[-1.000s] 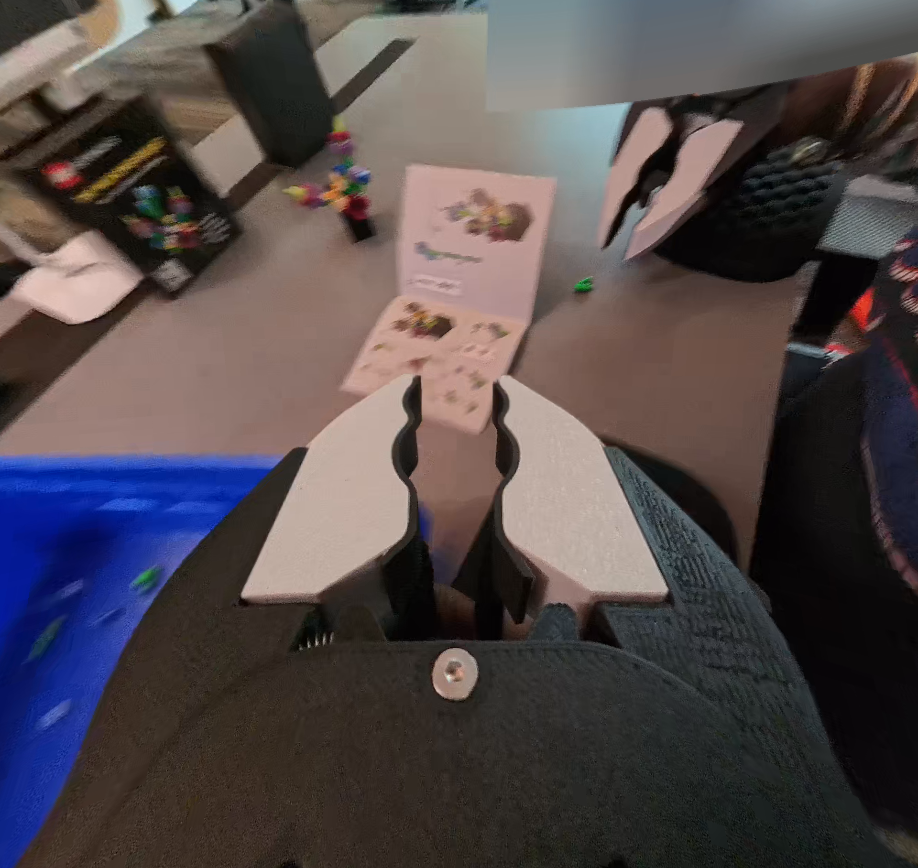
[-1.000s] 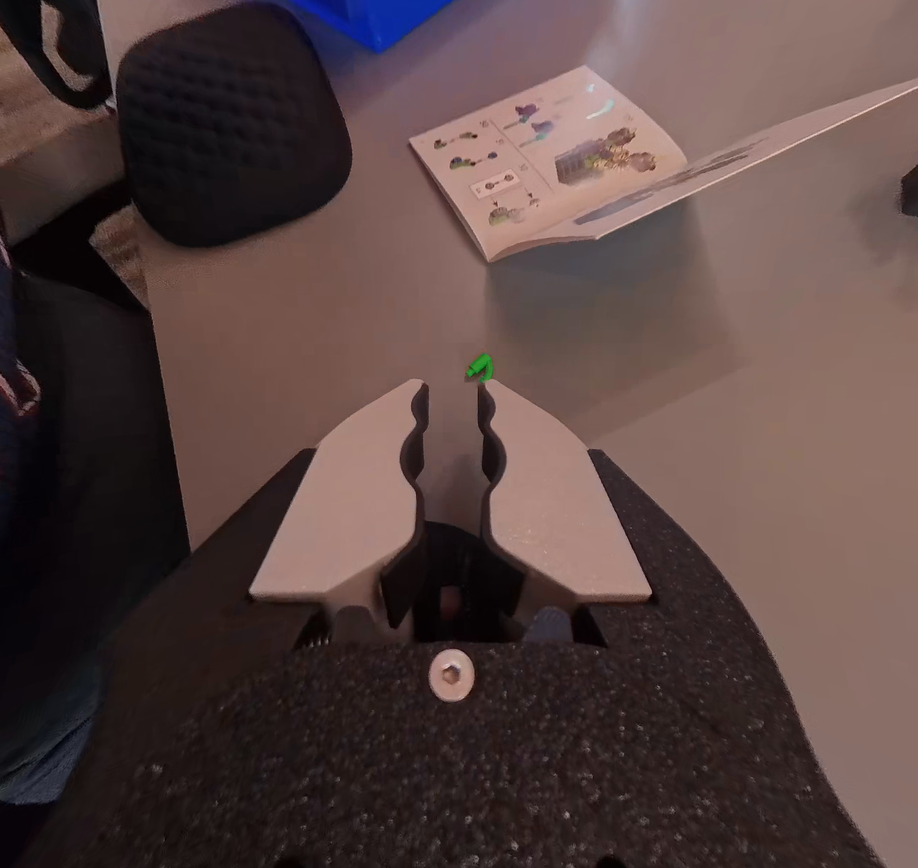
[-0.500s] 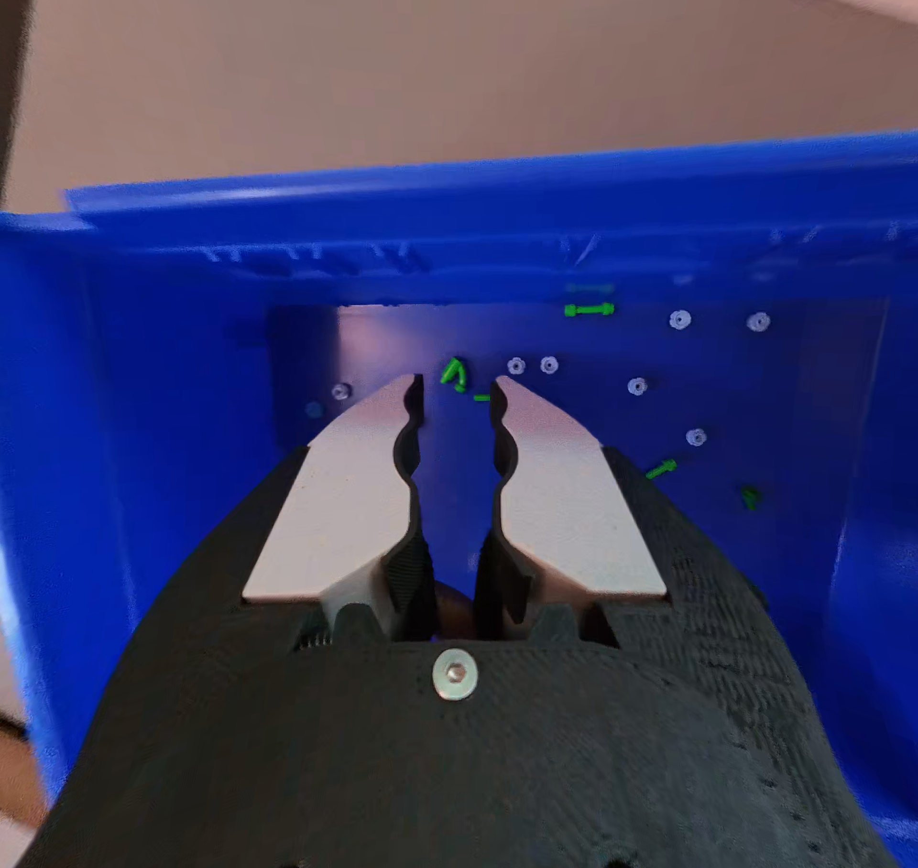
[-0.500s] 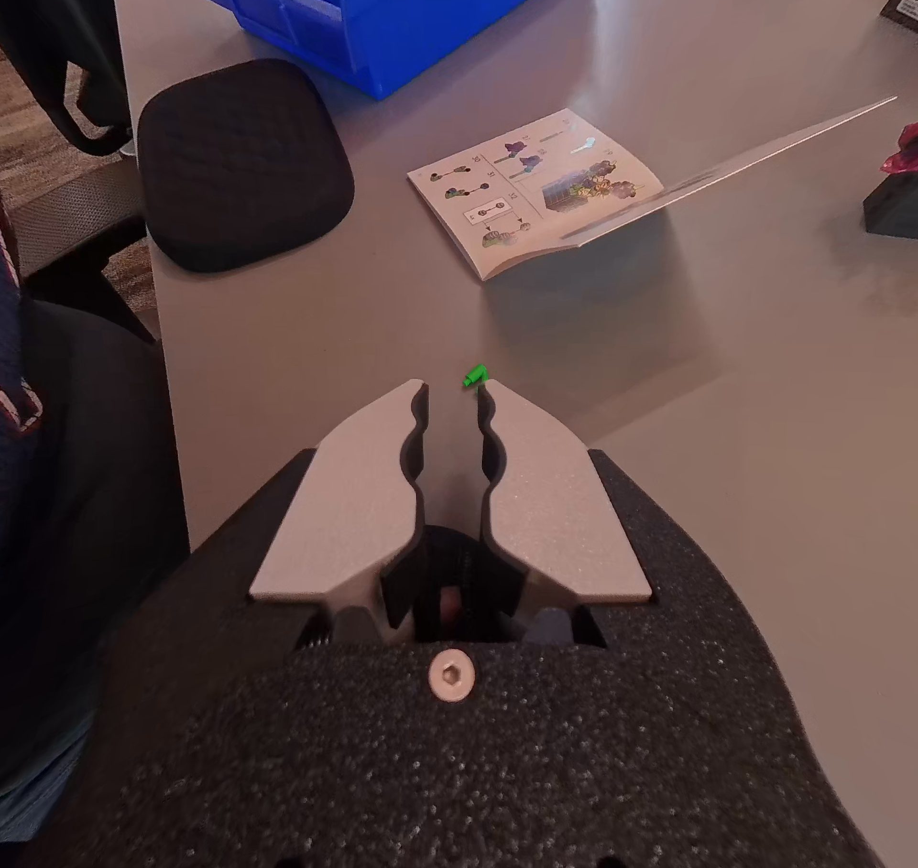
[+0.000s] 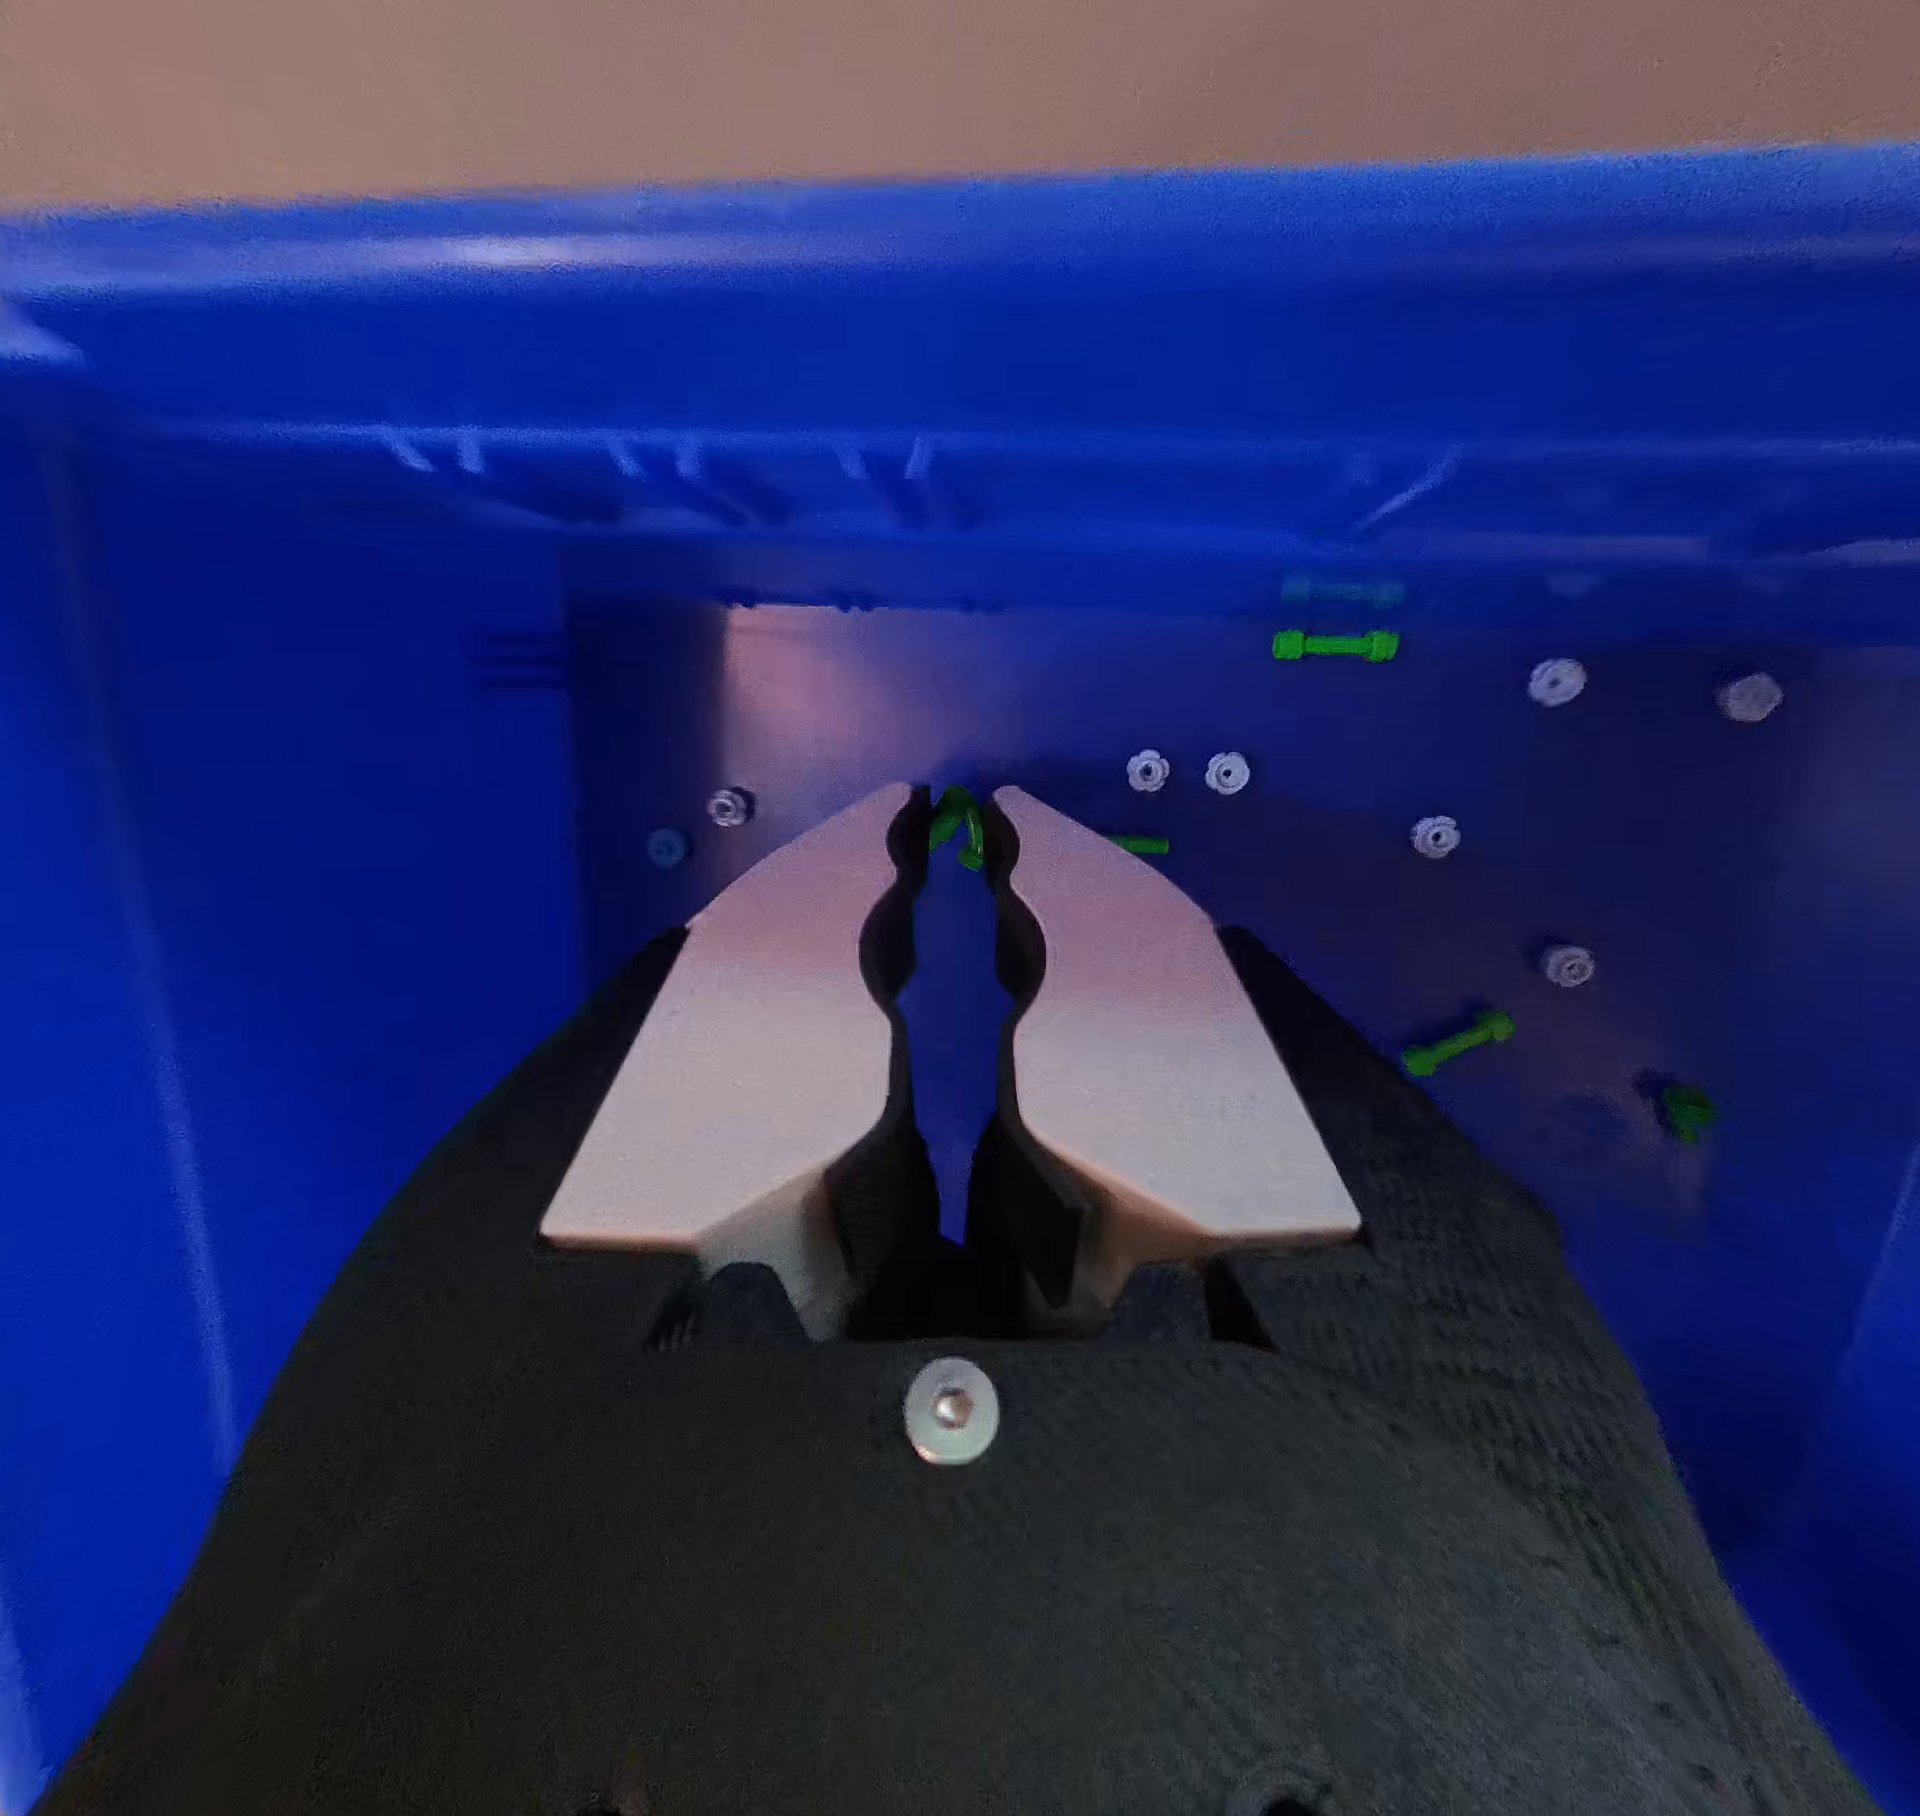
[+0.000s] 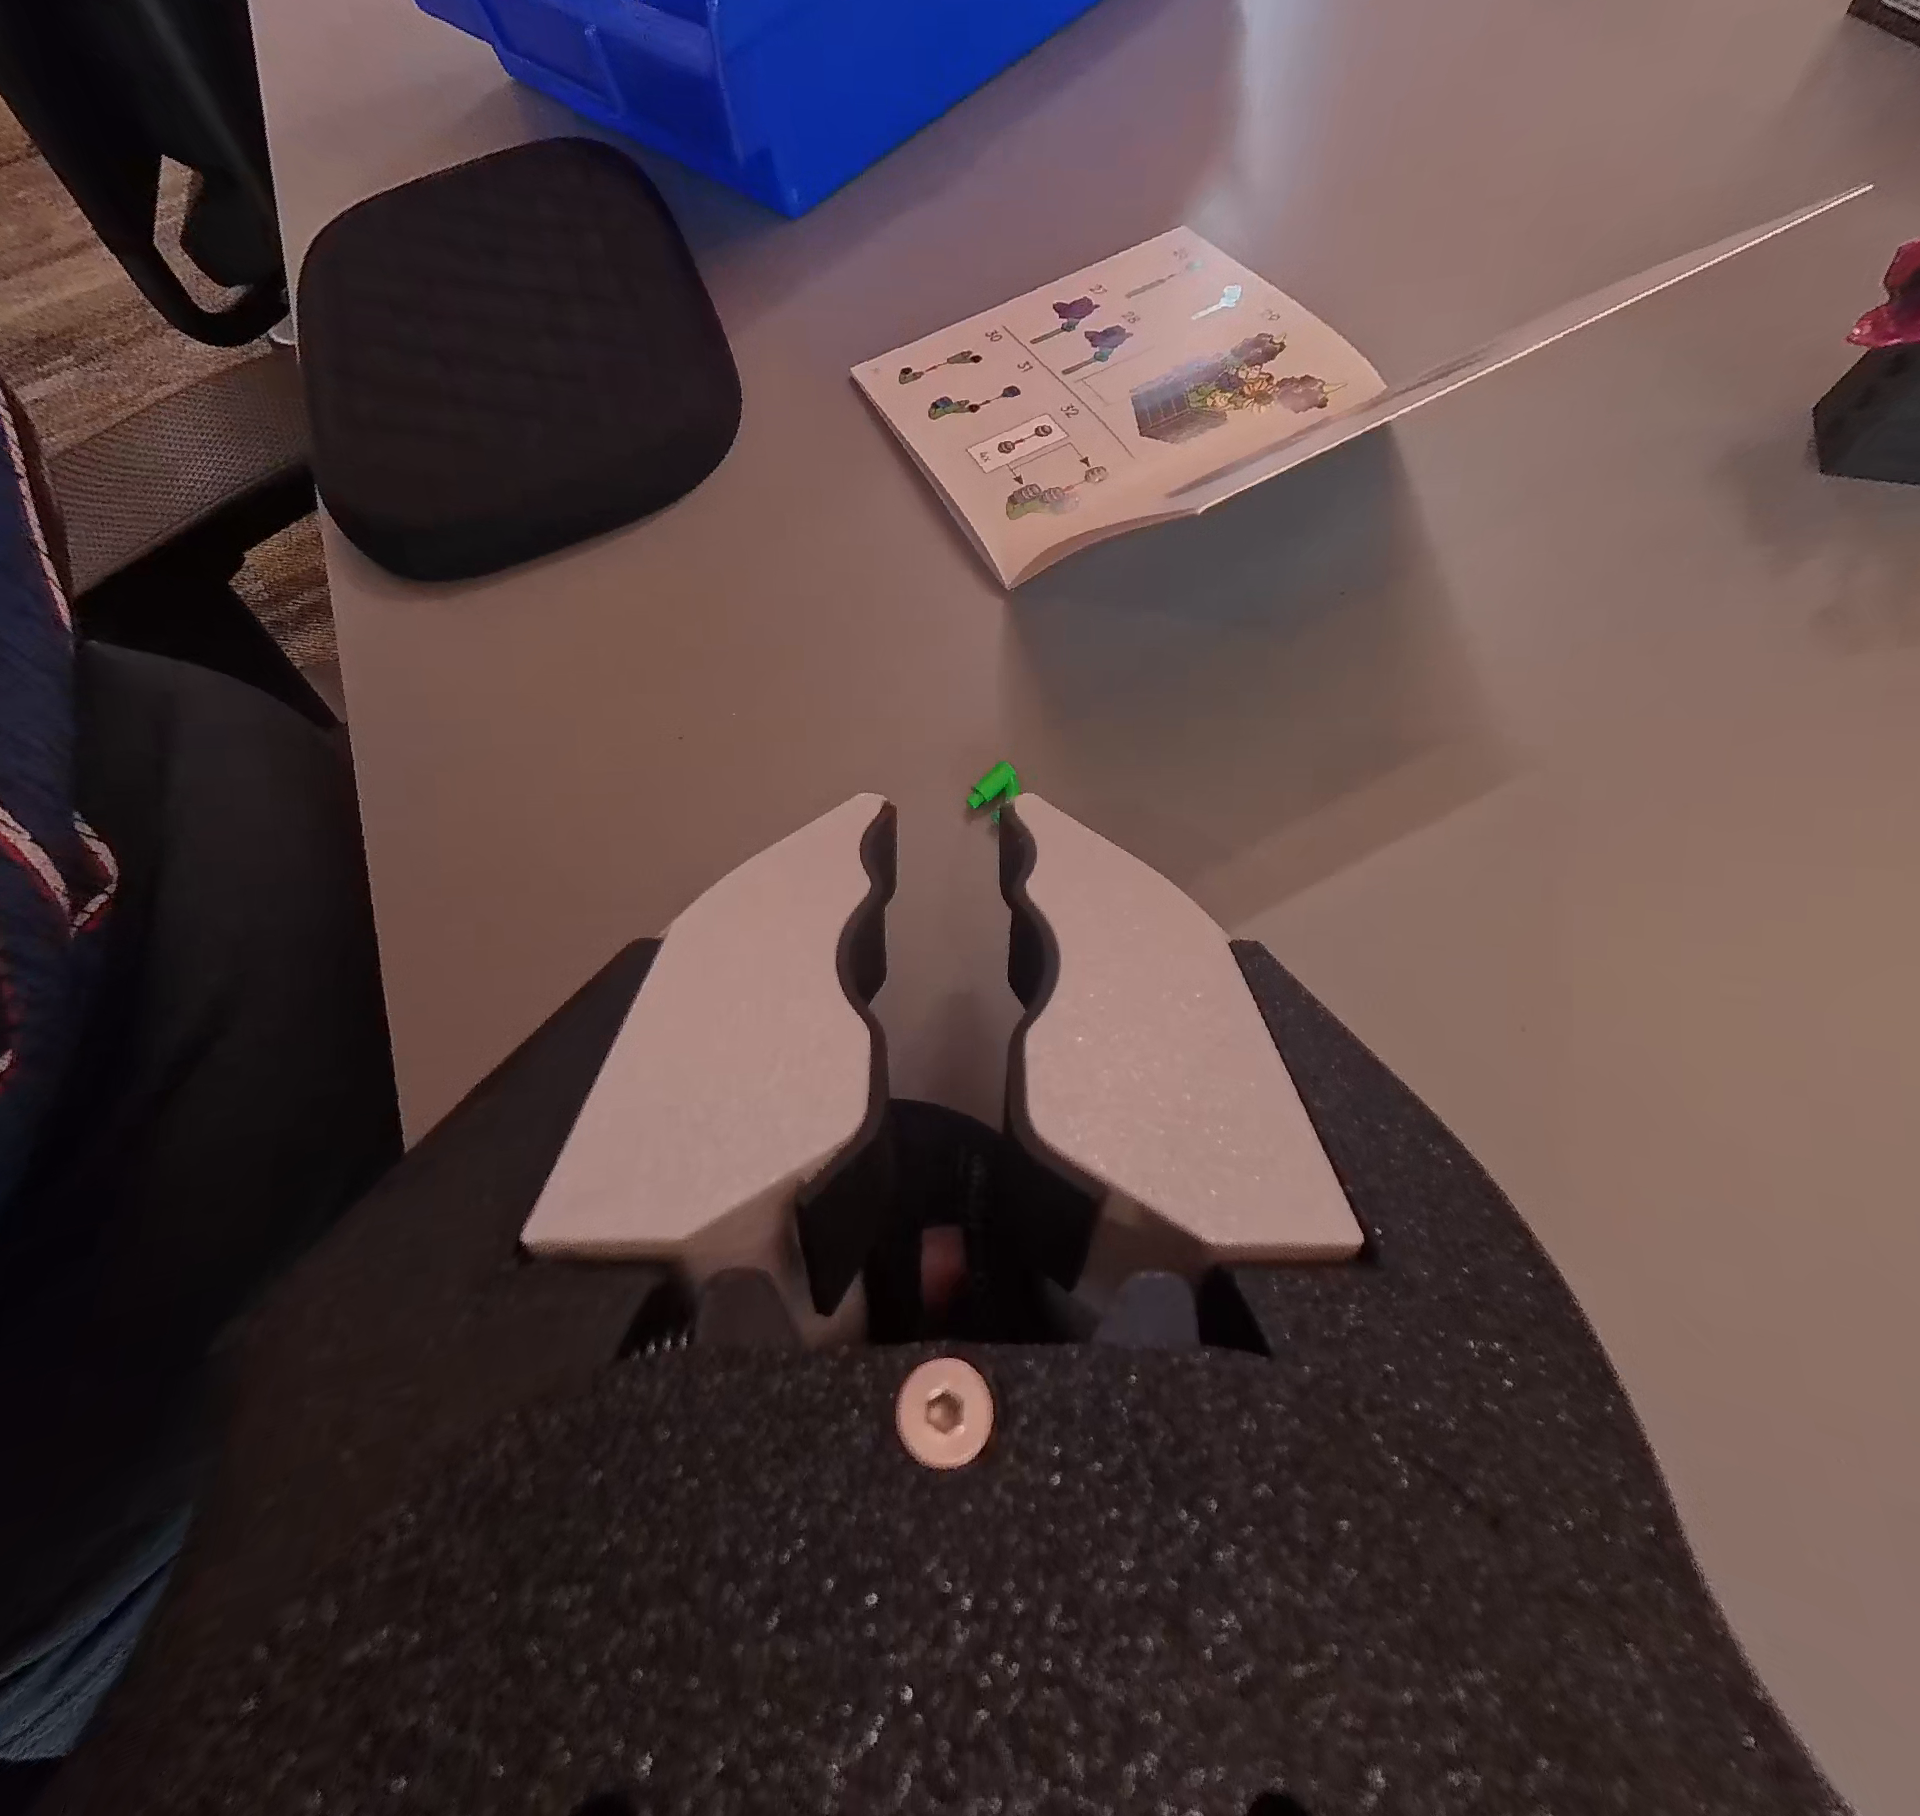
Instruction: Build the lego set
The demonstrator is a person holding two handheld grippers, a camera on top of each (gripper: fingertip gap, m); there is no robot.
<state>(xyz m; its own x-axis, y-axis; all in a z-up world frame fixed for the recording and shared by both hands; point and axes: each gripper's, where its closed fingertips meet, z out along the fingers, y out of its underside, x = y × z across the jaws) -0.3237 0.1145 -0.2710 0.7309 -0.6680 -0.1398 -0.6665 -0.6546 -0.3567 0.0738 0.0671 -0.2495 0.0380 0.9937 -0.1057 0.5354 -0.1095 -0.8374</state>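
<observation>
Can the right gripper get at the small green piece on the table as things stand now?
Probably yes. The green piece lies on the bare table just past the right gripper, beside its right fingertip, and the jaws stand open. Nothing lies between them; the booklet is farther off.

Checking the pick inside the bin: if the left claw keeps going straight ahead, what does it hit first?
The small green piece between the left claw tips, probably already touching; just beyond it, the blue bin floor. Depth is unclear.
</observation>
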